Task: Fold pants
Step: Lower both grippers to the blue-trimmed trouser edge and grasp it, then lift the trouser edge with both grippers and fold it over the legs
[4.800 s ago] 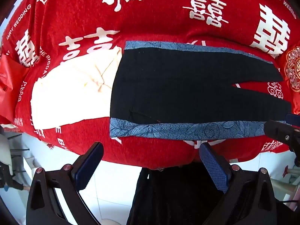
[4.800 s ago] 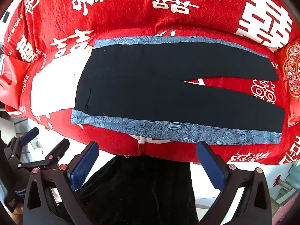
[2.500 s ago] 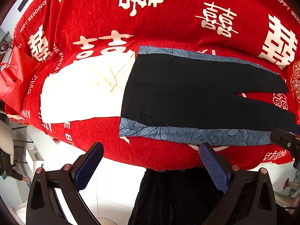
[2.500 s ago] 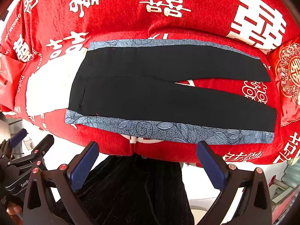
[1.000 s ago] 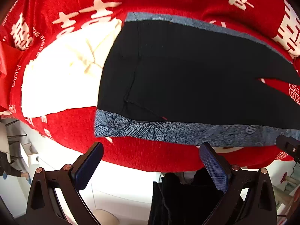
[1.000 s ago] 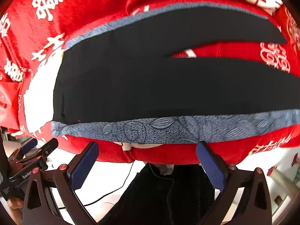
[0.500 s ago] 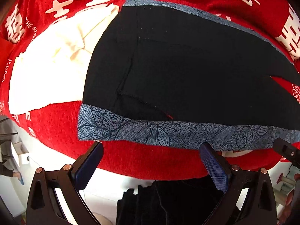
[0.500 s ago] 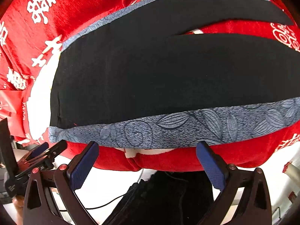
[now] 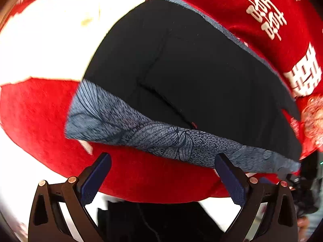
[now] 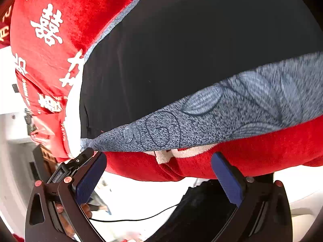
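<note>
Pants: the black pants [image 9: 201,76] lie flat and spread out on a surface covered with a red cloth [image 9: 36,117]; they are not folded yet.
Long axis: it runs across both views, the waist end to the left and the legs going away to the right.
Near edge: the blue-grey patterned side stripe [image 9: 161,137] is the long edge nearest to both grippers; a second stripe of the same kind runs along the far edge.
Left gripper: the left gripper [image 9: 162,173] is wide open and holds nothing; it is just in front of the stripe, near the waist corner, and the tip of its right finger seems to reach the stripe edge.
Right gripper: the right gripper [image 10: 158,170] is also wide open and empty; the stripe [image 10: 222,109] is just above its fingers, further along the leg side.
Nearer one: the left gripper is nearer to the waist corner, the right one nearer to the leg.
Judgement of the next move: probably each gripper must close on this near edge and carry it over to the far edge, to fold the pants along the length.
Around: a cream-white cloth [image 9: 60,30] lies beside the waist, touching or going under it; I cannot tell which.
Risk: the cloth under the stripe is soft, so a finger could catch it together with the pants.
</note>
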Action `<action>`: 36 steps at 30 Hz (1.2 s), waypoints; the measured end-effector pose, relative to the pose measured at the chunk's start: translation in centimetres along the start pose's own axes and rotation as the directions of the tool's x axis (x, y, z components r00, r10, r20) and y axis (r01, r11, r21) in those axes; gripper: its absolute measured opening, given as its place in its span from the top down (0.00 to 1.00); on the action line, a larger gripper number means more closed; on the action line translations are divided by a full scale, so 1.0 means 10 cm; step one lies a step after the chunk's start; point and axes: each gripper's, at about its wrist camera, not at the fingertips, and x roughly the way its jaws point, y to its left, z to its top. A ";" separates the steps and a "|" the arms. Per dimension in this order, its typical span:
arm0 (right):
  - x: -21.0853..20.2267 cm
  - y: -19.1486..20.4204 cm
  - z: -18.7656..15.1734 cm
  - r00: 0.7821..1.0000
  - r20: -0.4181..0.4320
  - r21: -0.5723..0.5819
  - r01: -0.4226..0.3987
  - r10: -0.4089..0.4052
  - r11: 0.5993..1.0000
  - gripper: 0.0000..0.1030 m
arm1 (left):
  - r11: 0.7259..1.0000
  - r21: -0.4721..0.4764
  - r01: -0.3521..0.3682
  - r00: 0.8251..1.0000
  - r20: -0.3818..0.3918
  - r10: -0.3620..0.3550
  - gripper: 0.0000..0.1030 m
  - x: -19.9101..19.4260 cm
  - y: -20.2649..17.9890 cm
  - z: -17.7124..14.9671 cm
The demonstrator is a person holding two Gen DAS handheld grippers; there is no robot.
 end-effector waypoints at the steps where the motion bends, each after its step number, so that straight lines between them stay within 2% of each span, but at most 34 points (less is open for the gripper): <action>1: 0.02 -0.04 0.00 1.000 0.005 0.012 -0.014 0.014 1.000 0.00 | 1.000 -0.016 0.022 1.000 -0.003 -0.022 0.00 0.03 0.02 0.00; 5: 0.02 -0.21 0.07 0.994 0.053 0.084 -0.100 0.096 0.991 0.00 | 0.994 -0.067 0.081 0.997 0.000 -0.081 0.00 0.13 0.09 0.04; 8: -0.01 -0.27 0.13 0.981 0.084 0.120 -0.183 0.174 0.976 0.01 | 0.987 -0.106 0.118 0.993 0.002 -0.119 0.00 0.16 0.12 0.08; 11: -0.04 -0.28 0.15 0.971 0.107 0.135 -0.229 0.216 0.964 0.08 | 0.978 -0.153 0.143 0.990 0.015 -0.142 0.01 0.15 0.16 0.11; 13: -0.01 -0.37 0.17 0.968 0.099 0.184 -0.247 0.233 0.951 0.29 | 0.977 -0.161 0.141 0.990 0.023 -0.140 0.01 0.17 0.16 0.14; 14: 0.03 -0.43 0.19 0.966 0.091 0.222 -0.256 0.242 0.941 0.37 | 0.978 -0.160 0.133 0.991 0.027 -0.130 0.06 0.17 0.15 0.15; 15: 0.06 -0.49 0.19 0.964 0.084 0.264 -0.265 0.251 0.927 0.59 | 0.982 -0.154 0.113 0.993 0.032 -0.110 0.10 0.16 0.13 0.14; 16: 0.08 -0.54 0.19 0.964 0.081 0.292 -0.265 0.252 0.919 0.83 | 0.987 -0.137 0.081 0.996 0.034 -0.077 0.22 0.16 0.10 0.15; 17: 0.08 -0.57 0.20 0.965 0.082 0.308 -0.261 0.248 0.915 0.91 | 0.990 -0.122 0.064 0.997 0.038 -0.060 0.29 0.14 0.07 0.15; 19: 0.02 -0.51 0.20 0.969 0.080 0.294 -0.246 0.233 0.923 0.93 | 0.994 -0.094 0.053 0.998 0.032 -0.050 0.70 0.11 0.06 0.19; 20: -0.02 -0.45 0.22 0.972 0.076 0.270 -0.234 0.222 0.934 0.93 | 0.993 -0.096 0.075 0.997 0.018 -0.074 0.75 0.10 0.07 0.21; 22: -0.14 -0.26 0.31 0.979 0.066 0.205 -0.205 0.195 0.957 0.93 | 0.991 -0.106 0.080 0.997 0.020 -0.079 0.75 0.00 0.06 0.29; 24: -0.31 -0.01 0.47 0.986 0.053 0.112 -0.163 0.158 0.980 0.93 | 0.995 -0.078 0.068 0.997 0.036 -0.065 0.75 -0.17 -0.06 0.37; 27: -0.54 0.31 0.78 0.993 0.046 -0.019 -0.109 0.110 0.994 0.93 | 0.996 -0.042 0.073 0.994 0.083 -0.069 0.75 -0.45 -0.28 0.53; 31: -0.74 0.69 1.44 0.997 0.036 -0.171 -0.061 0.068 0.983 0.93 | 0.997 -0.006 0.080 0.985 0.156 -0.078 0.75 -0.63 -0.65 1.07; 36: -0.51 0.94 2.42 1.000 0.010 -0.265 0.016 -0.014 0.964 0.93 | 0.999 0.039 0.028 0.972 0.233 -0.037 0.75 -0.42 -0.98 1.88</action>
